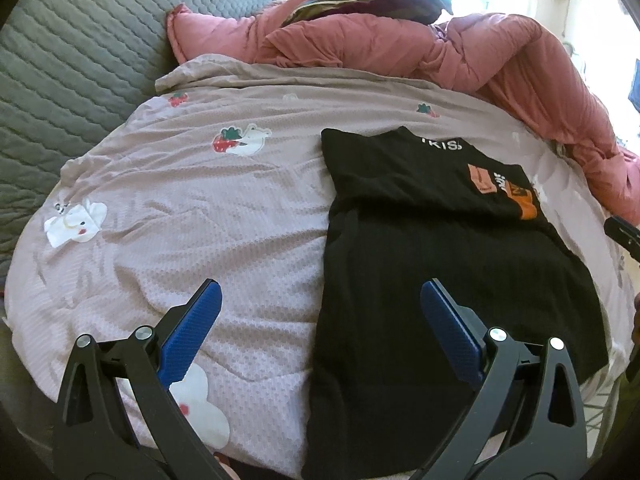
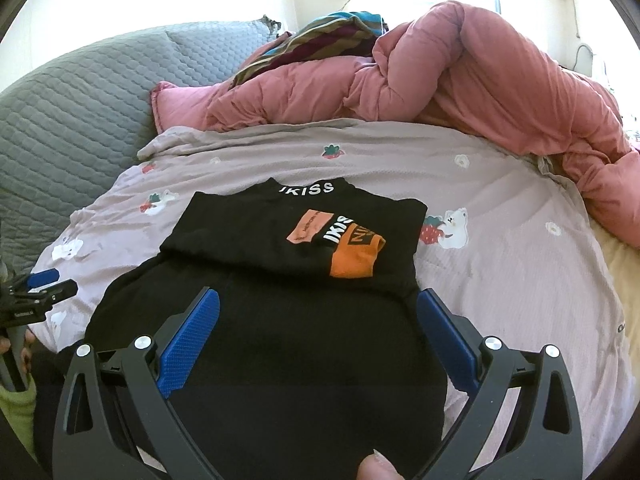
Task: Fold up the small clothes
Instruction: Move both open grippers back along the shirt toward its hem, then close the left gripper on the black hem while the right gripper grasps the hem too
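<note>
Black T-shirt (image 2: 280, 264) lies flat on my pale pink strawberry-print blanket (image 1: 200, 208), collar at the far end, sides folded in, orange patch showing. My right gripper (image 2: 318, 304) hovers above its lower half, jaws spread wide, gripping nothing. My left gripper (image 1: 320, 296) hangs released over the shirt's left edge. Beyond, a crumpled pink duvet (image 2: 480, 80) and grey quilted cover (image 1: 60, 60).

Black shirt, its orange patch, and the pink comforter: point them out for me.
black shirt (image 2: 280, 340): right wrist view, lower body panel.
orange patch (image 2: 354, 258): right wrist view, patch centre.
pink comforter (image 1: 500, 60): left wrist view, bunched middle.
</note>
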`<state>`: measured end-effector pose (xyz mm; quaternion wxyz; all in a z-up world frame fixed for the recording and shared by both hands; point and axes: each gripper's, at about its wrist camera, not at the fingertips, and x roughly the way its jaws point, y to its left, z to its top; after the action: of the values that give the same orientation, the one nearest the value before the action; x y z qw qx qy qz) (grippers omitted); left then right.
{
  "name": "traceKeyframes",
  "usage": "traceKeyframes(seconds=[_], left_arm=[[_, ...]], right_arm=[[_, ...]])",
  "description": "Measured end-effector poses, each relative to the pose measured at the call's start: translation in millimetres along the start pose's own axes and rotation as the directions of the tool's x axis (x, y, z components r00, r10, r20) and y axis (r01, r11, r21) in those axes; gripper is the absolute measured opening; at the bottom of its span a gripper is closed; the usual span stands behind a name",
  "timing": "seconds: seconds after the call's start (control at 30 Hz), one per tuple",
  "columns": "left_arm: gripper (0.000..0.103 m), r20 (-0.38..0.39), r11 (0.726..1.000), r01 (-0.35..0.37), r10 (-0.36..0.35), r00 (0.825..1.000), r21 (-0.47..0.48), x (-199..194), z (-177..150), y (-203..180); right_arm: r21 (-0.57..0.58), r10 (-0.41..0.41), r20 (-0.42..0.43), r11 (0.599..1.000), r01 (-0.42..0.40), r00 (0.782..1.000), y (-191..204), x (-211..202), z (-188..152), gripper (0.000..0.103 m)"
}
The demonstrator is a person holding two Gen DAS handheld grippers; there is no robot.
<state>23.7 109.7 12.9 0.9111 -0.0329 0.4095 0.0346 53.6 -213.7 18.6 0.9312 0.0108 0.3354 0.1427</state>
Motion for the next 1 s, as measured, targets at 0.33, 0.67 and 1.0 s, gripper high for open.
traceKeyframes(seconds=[0.33,0.67,1.0], left_arm=[[0.093,-0.031,0.999,-0.01,0.011,0.999,0.032,-1,-9,-10],[0.093,-0.059,0.999,-0.014,0.016,0.998,0.049,0,-18,-15],[0.093,-0.106,0.999,-0.019,0.022,0.994,0.027,7,-24,-8]], right_arm=[[-0.006,-0.005,-0.013,1.0,0.005,1.0,-4,-11,-13,0.098],[-0.014,-0.032,-0.044,0.999,0.032,0.998,-15,-22,-32,0.098],[-0.013,-0.059,-0.078,0.998,0.058,0.995,-27,-25,-50,0.098]])
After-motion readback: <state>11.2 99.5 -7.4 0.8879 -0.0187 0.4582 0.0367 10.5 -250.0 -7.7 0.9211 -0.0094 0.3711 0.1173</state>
